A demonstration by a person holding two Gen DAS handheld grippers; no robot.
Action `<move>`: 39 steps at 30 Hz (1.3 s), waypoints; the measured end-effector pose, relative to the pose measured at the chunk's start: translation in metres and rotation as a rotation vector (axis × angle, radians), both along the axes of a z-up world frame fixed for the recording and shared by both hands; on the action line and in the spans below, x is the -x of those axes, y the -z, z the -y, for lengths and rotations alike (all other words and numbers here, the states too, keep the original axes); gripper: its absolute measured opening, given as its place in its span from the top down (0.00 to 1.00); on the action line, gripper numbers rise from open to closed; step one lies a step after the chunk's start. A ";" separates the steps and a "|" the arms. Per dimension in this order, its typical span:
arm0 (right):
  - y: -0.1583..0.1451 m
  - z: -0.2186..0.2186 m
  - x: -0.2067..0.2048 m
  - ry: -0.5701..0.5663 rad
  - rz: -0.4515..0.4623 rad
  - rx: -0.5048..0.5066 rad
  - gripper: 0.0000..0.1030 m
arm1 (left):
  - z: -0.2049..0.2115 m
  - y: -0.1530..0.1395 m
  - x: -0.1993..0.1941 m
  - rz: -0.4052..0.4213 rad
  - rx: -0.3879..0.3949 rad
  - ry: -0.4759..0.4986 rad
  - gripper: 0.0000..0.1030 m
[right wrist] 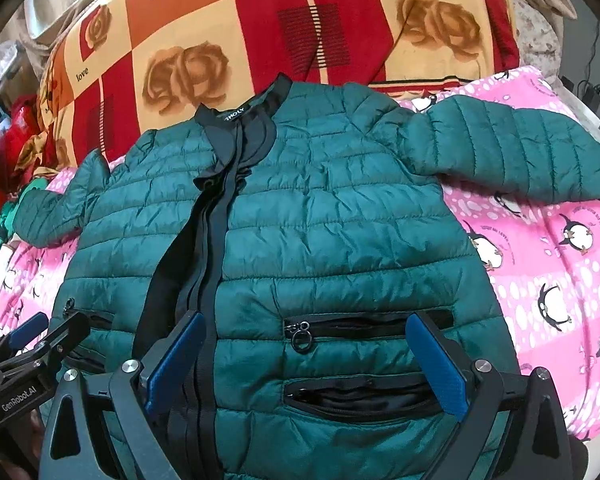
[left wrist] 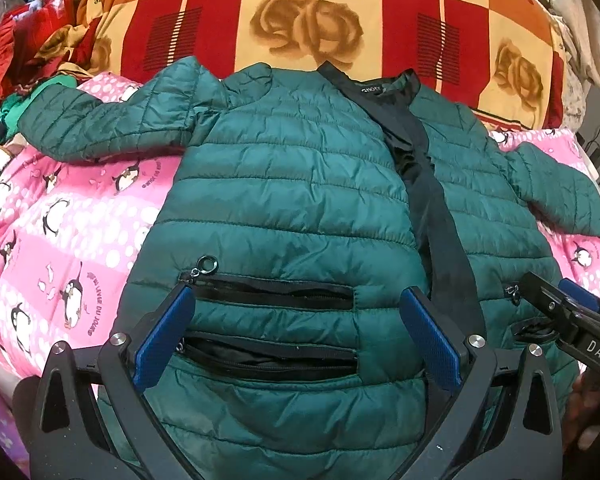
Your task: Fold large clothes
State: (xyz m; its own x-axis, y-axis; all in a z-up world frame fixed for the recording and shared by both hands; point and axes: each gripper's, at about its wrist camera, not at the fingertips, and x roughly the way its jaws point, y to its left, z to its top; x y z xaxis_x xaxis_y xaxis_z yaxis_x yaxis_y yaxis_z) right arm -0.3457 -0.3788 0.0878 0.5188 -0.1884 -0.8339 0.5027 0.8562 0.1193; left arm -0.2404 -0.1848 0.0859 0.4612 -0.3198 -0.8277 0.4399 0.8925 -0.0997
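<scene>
The left gripper (left wrist: 296,332) hangs with its jaws spread wide and nothing between them, its blue pads (left wrist: 162,338) over the two black pocket zips (left wrist: 276,292) on one front panel of the jacket (left wrist: 284,184). The right gripper (right wrist: 304,360) is released the same way, jaws wide apart, above the pocket zips (right wrist: 364,326) of the other panel, its left pad just beside the black centre zip strip (right wrist: 204,240). Each gripper shows at the edge of the other's view, near the hem.

The green quilted jacket lies face up, front closed, collar (right wrist: 236,116) toward the far edge of the bed and hem toward the grippers. Both sleeves (left wrist: 100,120) are spread out to the sides, one toward each side edge. It rests on a pink penguin blanket (right wrist: 548,264); its collar reaches a red and cream rose blanket (left wrist: 312,12) along the far edge. Red and green clothes (left wrist: 24,52) are heaped at the far left corner.
</scene>
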 end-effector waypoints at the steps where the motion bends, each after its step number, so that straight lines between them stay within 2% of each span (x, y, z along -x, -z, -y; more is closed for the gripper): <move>1: 0.000 0.000 0.000 -0.001 -0.001 0.000 0.03 | 0.000 0.000 0.000 -0.001 0.001 0.000 0.00; 39: 0.004 -0.005 -0.003 -0.006 0.017 0.011 0.03 | -0.004 0.003 -0.001 -0.005 0.004 -0.013 0.00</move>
State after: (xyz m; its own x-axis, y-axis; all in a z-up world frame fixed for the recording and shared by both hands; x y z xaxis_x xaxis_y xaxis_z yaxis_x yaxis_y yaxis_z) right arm -0.3426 -0.3740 0.0836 0.5341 -0.1946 -0.8227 0.4953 0.8607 0.1179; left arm -0.2394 -0.1807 0.0825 0.4611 -0.3170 -0.8288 0.4274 0.8979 -0.1057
